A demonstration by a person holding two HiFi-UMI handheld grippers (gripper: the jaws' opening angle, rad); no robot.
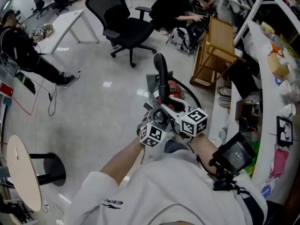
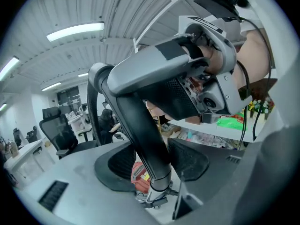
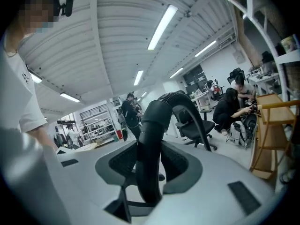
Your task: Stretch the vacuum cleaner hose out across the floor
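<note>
We see an evenly bright room, lit from above by long ceiling strips [image 3: 161,26] that burn out to white in both gripper views. The pale floor [image 1: 107,84] throws back small patches of glare, and the shadow under the office chair [image 1: 126,32] is soft. Both gripper views bend hard toward dark, round edges. Close to the lens, the left hand-held gripper [image 2: 152,159], the right hand-held gripper [image 3: 150,162] and the black hose [image 3: 157,110] look soft; the head view is sharper.
</note>
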